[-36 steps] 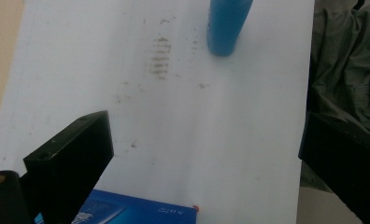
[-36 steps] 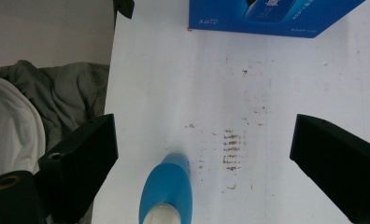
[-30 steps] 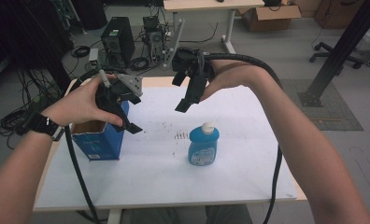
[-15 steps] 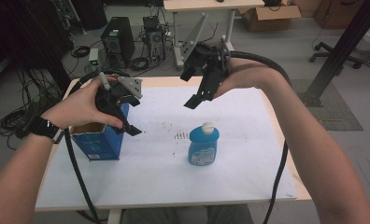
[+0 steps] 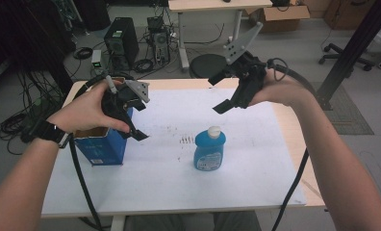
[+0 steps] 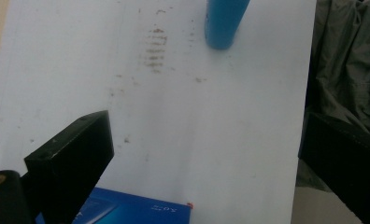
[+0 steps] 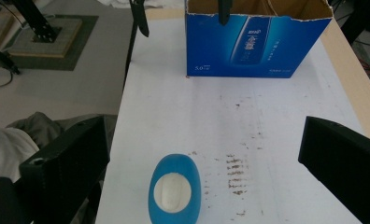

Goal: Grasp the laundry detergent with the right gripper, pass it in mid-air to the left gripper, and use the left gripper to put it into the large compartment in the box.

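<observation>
White table (image 5: 256, 183), blue bottle (image 5: 209, 149) below open right gripper (image 5: 219, 93), left gripper (image 5: 135, 121) open

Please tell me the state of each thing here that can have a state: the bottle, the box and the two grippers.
Blue bottle: upright on the table, white cap on, nothing touching it.
Blue box: standing upright, top open.
Left gripper: open, holding nothing, by the box's open top.
Right gripper: open, holding nothing, raised above the table beyond the bottle.
White table cover: flat, marked with small brown stains beside the bottle.
</observation>
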A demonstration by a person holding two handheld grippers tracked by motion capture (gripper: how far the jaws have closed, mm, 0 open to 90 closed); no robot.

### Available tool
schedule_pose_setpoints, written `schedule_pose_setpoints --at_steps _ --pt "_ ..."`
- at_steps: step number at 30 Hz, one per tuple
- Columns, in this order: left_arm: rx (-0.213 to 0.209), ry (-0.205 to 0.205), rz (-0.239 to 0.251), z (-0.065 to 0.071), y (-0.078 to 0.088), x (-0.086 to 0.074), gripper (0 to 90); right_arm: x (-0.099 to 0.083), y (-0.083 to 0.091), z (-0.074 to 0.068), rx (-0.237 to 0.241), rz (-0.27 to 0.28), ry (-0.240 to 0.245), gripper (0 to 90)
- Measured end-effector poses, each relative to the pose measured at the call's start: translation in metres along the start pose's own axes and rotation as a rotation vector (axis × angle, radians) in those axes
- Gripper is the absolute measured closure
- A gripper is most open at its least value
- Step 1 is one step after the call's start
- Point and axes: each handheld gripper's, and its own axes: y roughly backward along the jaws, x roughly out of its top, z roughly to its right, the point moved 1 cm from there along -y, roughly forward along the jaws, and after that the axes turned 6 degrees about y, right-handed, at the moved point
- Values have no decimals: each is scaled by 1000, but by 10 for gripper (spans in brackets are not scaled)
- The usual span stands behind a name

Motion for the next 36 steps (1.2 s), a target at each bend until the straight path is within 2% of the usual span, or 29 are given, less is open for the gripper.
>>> schedule_pose_setpoints --at_steps 11,26,36 --pt "0 -1 -14 0 -3 3 40 -49 -4 -9 2 83 -32 15" --pt "2 2 -16 1 -5 2 40 -97 -29 -22 14 127 -68 13" --pt "3 7 -11 2 -4 1 40 -123 -50 -25 22 133 -103 15"
